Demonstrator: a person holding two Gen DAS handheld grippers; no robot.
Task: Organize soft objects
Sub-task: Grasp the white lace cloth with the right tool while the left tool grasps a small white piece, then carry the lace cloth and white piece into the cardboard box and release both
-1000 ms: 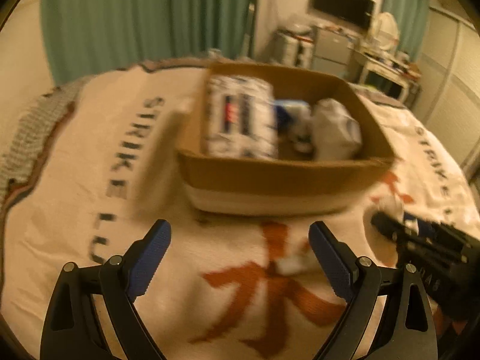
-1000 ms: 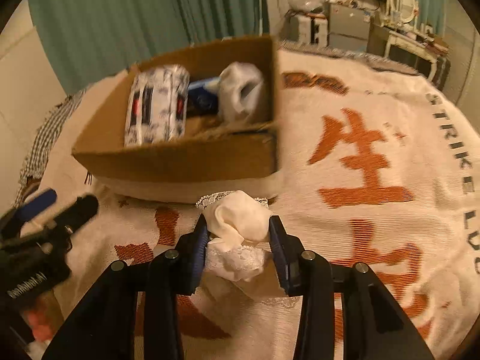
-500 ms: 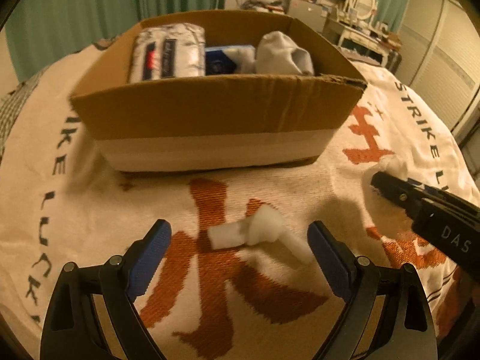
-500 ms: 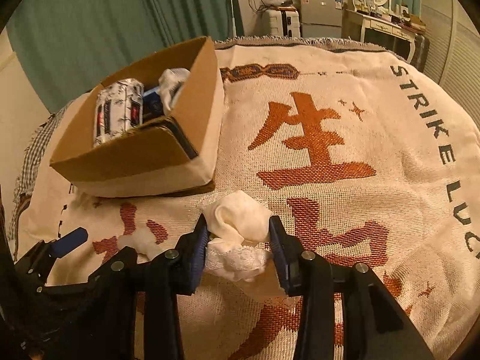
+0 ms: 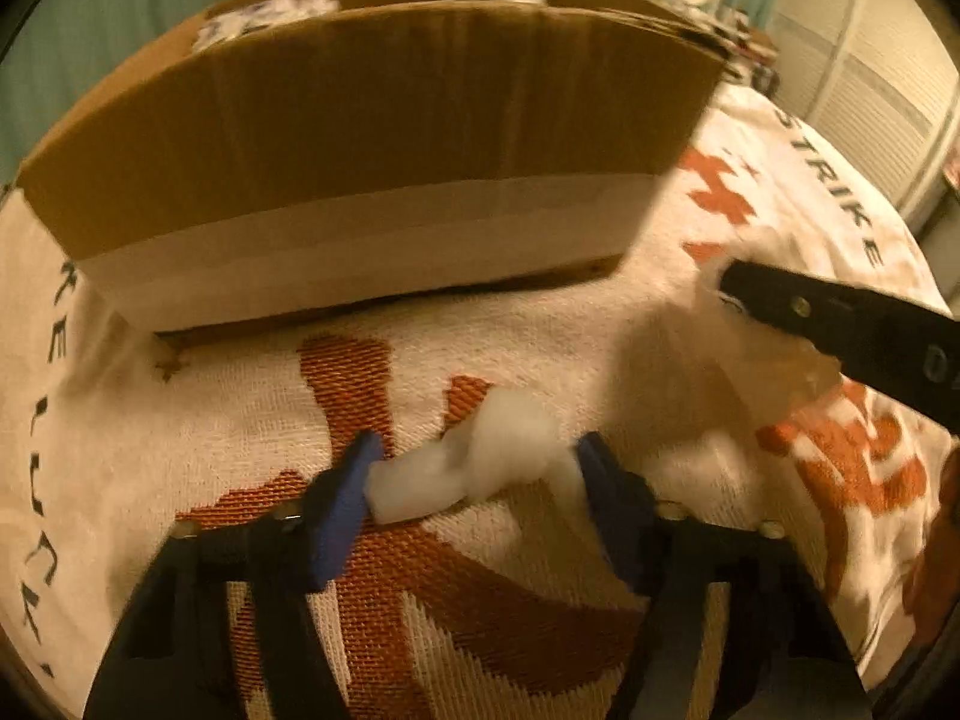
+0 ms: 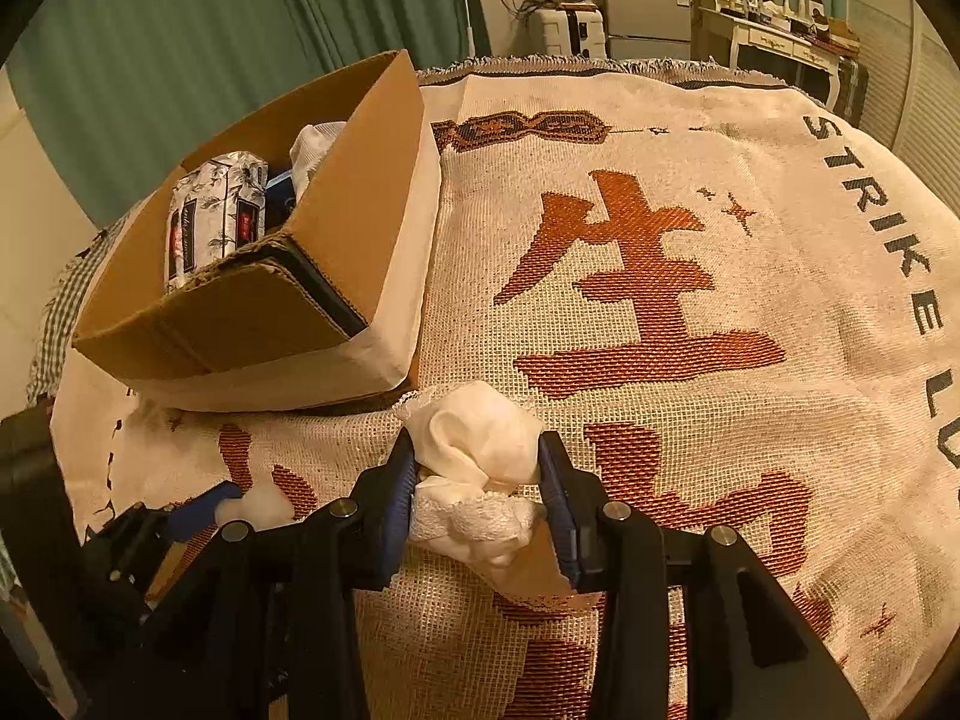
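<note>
A big woven blanket (image 6: pixel 690 324) with orange signs and dark letters covers the bed. A cardboard box (image 6: pixel 360 228) sits on the blanket near its far left edge. In the box are a flowery pack (image 6: pixel 216 222), something blue, and a white bundle (image 6: pixel 312 147).

The right claw (image 6: pixel 480 480) is closed on a cream cloth with a lace edge (image 6: pixel 480 450). Both blue pads press into the bunched cloth, which sits just in front of the box's near corner. I cannot tell if the cloth touches the blanket.

The left claw (image 5: pixel 480 480) is down by the blanket in front of the box's long side. Its blue pads sit narrow around a small white fluffy lump (image 5: pixel 474 468), close on both sides. The picture is blurry, so I cannot tell if the pads grip it. The lump lies on an orange sign.
</note>
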